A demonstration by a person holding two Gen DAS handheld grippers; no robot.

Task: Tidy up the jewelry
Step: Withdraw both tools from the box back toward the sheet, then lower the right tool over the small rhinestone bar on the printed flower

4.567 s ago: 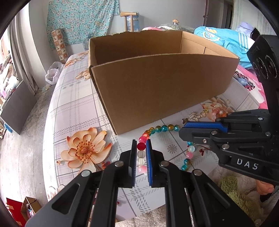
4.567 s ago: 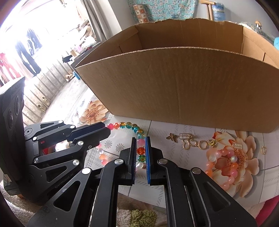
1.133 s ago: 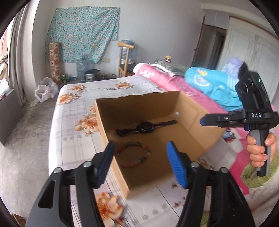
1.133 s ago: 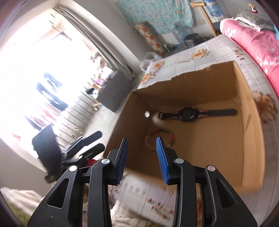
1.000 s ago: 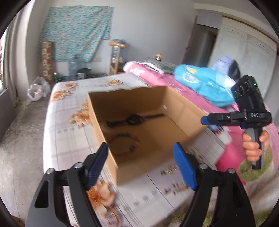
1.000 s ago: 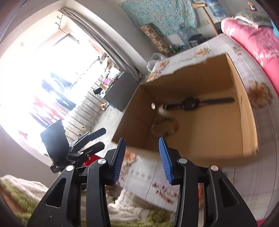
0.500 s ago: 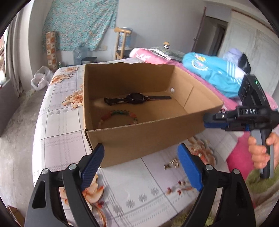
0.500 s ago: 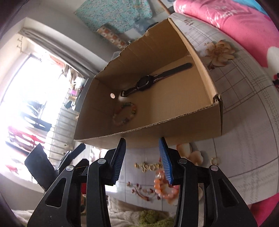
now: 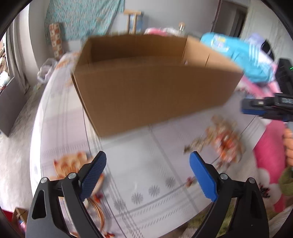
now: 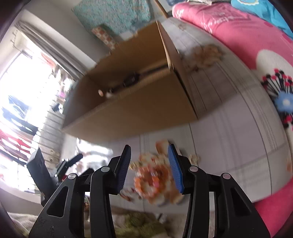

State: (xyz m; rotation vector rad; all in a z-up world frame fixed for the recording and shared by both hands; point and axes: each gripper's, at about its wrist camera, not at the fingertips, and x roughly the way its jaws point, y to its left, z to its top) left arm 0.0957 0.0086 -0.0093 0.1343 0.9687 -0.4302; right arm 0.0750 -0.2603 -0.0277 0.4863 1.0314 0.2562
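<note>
worktop (image 9: 142, 175): floral cloth, cardboard box (image 9: 152, 95) at 12 | left tongs (image 9: 148, 174): just widened, empty | right tongs (image 10: 149, 164): half-open, empty

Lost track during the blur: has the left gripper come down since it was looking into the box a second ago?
Yes. The left gripper has dropped: the box interior is hidden behind its front wall now, and its jaws have just been opening, nothing between them.

A lived-in bedroom at home: beyond the left gripper (image 9: 147, 169), a floral cloth (image 9: 82, 16) hangs on the grey wall, a wooden chair (image 9: 132, 20) stands beneath it, and pink bedding (image 10: 243, 36) with a blue garment (image 9: 236, 55) lies to the right of the gripper.
</note>
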